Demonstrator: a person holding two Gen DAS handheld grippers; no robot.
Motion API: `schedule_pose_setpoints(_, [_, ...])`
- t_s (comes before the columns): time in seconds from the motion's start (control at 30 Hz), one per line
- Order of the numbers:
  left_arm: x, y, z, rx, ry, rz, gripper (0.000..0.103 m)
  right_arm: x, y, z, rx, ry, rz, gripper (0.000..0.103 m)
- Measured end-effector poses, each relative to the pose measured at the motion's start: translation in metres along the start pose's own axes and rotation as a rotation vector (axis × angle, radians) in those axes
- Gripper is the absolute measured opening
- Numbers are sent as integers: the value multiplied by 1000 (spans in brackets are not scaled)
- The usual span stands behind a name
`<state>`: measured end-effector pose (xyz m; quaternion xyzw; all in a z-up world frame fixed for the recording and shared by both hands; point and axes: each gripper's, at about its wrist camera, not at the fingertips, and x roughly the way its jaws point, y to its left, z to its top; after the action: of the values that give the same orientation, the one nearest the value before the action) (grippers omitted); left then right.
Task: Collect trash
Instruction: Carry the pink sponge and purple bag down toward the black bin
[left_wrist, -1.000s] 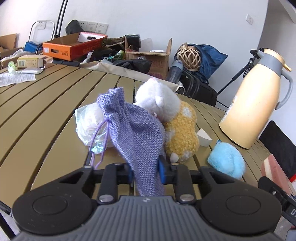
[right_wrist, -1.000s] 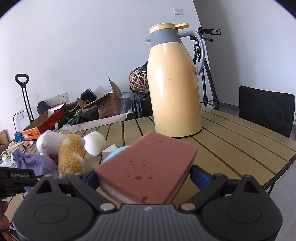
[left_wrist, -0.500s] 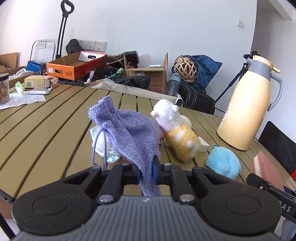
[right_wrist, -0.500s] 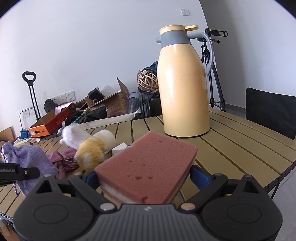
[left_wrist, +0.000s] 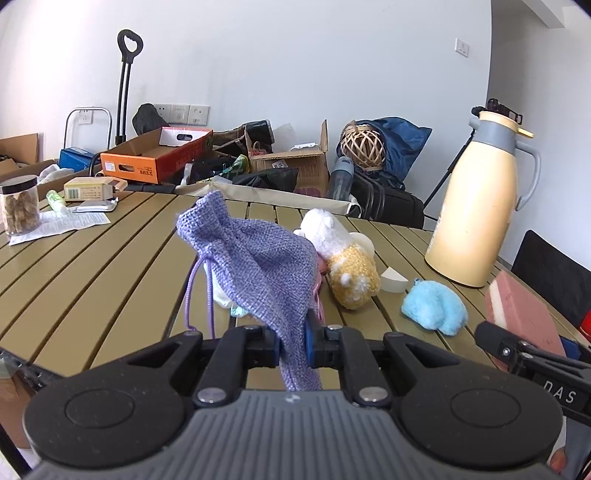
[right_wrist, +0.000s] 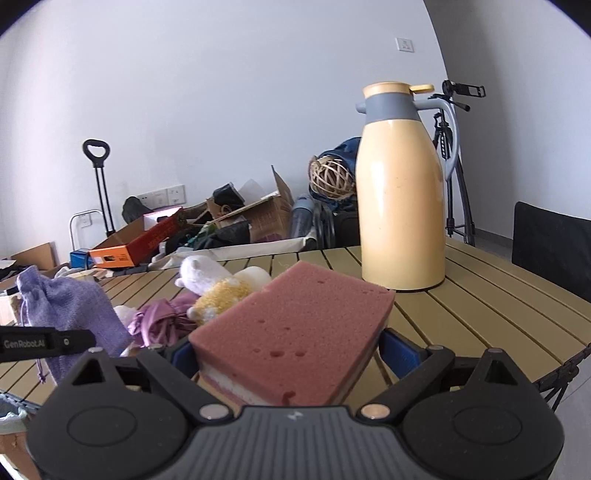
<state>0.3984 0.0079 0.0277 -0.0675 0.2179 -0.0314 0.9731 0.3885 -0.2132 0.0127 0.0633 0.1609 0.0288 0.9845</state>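
Observation:
My left gripper (left_wrist: 293, 341) is shut on a purple drawstring pouch (left_wrist: 258, 258), lifted above the slatted wooden table (left_wrist: 92, 273); its cords dangle on the left. The same pouch (right_wrist: 70, 310) shows at the left of the right wrist view. My right gripper (right_wrist: 288, 354) is shut on a pink sponge (right_wrist: 291, 332), which also appears at the right edge of the left wrist view as the pink sponge (left_wrist: 521, 317). On the table behind the pouch lie a white and yellow plush toy (left_wrist: 343, 254), a crumpled clear plastic bag (left_wrist: 225, 299), a white paper scrap (left_wrist: 393, 280) and a blue fluffy toy (left_wrist: 434, 308).
A tall yellow thermos jug (left_wrist: 476, 210) stands at the right on the table. A jar (left_wrist: 20, 206), a small box (left_wrist: 88, 188) and papers (left_wrist: 62, 221) lie far left. A crumpled purple cloth (right_wrist: 162, 317) lies by the plush toy. Boxes and bags crowd the floor behind. A black chair (right_wrist: 554, 243) is at right.
The left gripper closed tight on the pouch and drew back and up, so the pouch came off the plastic bag and the plush toy. The right gripper with the sponge also pulled back from the jug.

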Motion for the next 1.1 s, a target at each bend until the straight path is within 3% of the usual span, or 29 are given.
schedule_pose_setpoints(0.5, [-69,4,-38,48,32,19,12,-61,34,-41,-41,96,106,97])
schedule_pose_setpoints(1.1, [-112,10,-99,92,136,47,12,-100,38,-89,-95,238,121,97])
